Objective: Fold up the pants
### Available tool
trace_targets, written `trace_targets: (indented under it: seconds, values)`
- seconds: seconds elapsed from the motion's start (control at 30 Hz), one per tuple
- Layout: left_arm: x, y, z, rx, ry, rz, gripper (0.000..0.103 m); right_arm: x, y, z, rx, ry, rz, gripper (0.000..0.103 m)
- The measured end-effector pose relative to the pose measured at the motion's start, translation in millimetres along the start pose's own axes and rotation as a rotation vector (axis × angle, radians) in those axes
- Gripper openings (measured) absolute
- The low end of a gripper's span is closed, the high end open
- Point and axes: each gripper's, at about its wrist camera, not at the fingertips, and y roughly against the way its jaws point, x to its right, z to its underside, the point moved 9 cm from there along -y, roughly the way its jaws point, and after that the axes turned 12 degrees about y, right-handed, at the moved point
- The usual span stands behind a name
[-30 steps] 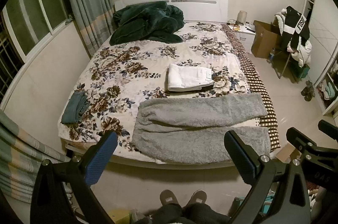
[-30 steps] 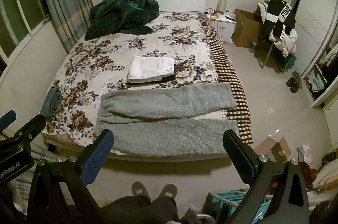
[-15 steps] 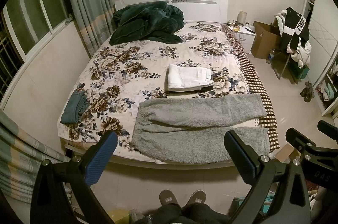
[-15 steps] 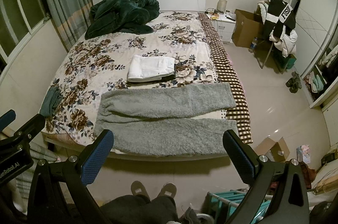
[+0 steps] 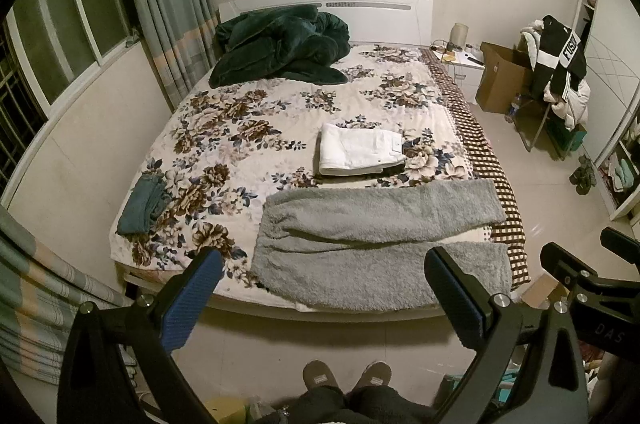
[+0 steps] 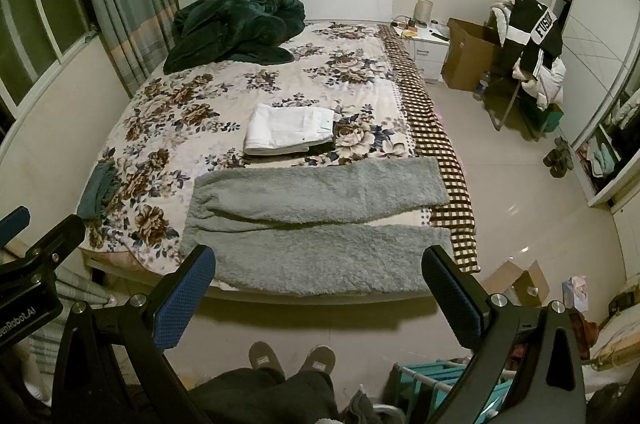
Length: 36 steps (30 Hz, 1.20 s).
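Pants point(image 5: 376, 236) lie spread on the bed point(image 5: 248, 128); both tongs point(image 5: 320, 298) point(image 6: 316, 296) hover gaping, empty, above the floor.

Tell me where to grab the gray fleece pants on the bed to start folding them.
Probably the cuffs. The gray fleece pants lie flat, legs side by side, cuffs at the checkered edge. Bring the open right tool from the bed's near side onto the near cuff, where the fabric overhangs the bed edge.
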Motion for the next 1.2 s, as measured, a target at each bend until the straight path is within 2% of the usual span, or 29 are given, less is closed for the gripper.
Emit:
trace_targets:
  seconds: [1.0, 1.2]
  values:
    - [-3, 1, -2, 0.007, 0.001, 0.000, 0.103, -10, 1, -6, -0.012, 0.006, -0.017, 0.103]
    - [-13, -1, -21, -0.001, 0.023, -0.016, 0.103, 12, -21, -8, -0.032, 0.006, -0.048, 0.103]
